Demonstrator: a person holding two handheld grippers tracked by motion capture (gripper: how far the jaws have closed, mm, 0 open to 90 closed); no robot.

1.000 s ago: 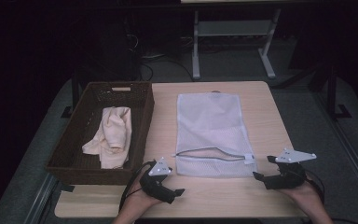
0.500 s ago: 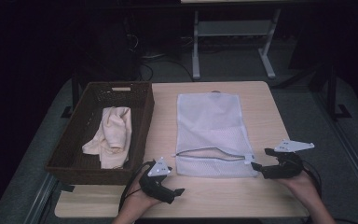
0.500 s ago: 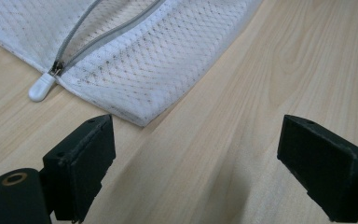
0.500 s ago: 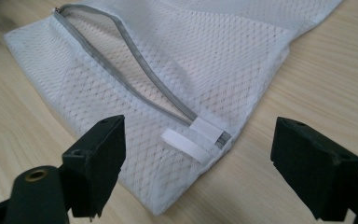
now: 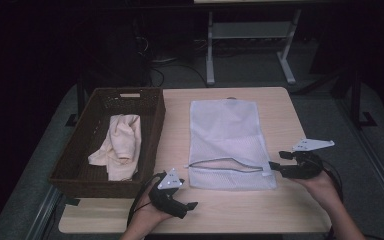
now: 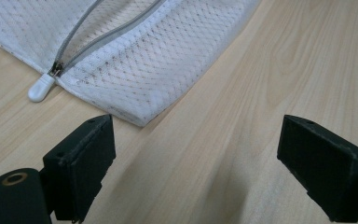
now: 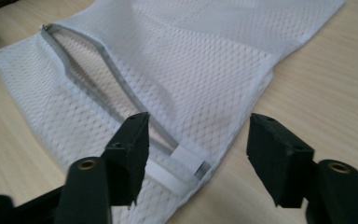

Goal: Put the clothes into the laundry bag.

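Observation:
A white mesh laundry bag (image 5: 228, 142) lies flat on the wooden table, its grey zipper (image 5: 225, 162) partly undone near the front edge. My right gripper (image 5: 275, 166) is open at the bag's front right corner, jaws straddling the zipper end (image 7: 186, 161). My left gripper (image 5: 190, 206) rests open on the table in front of the bag's left corner (image 6: 140, 116), near the white zipper pull (image 6: 40, 88). A cream cloth (image 5: 117, 145) lies in the dark wicker basket (image 5: 75, 165) at the left.
The basket takes up the table's left side. Bare wood (image 5: 260, 210) runs along the front edge and right of the bag. A metal stand (image 5: 250, 45) and cables sit on the dark floor beyond the table.
My right gripper has moved left and slightly forward, up to the bag's front right corner. The left gripper, bag and basket have stayed put.

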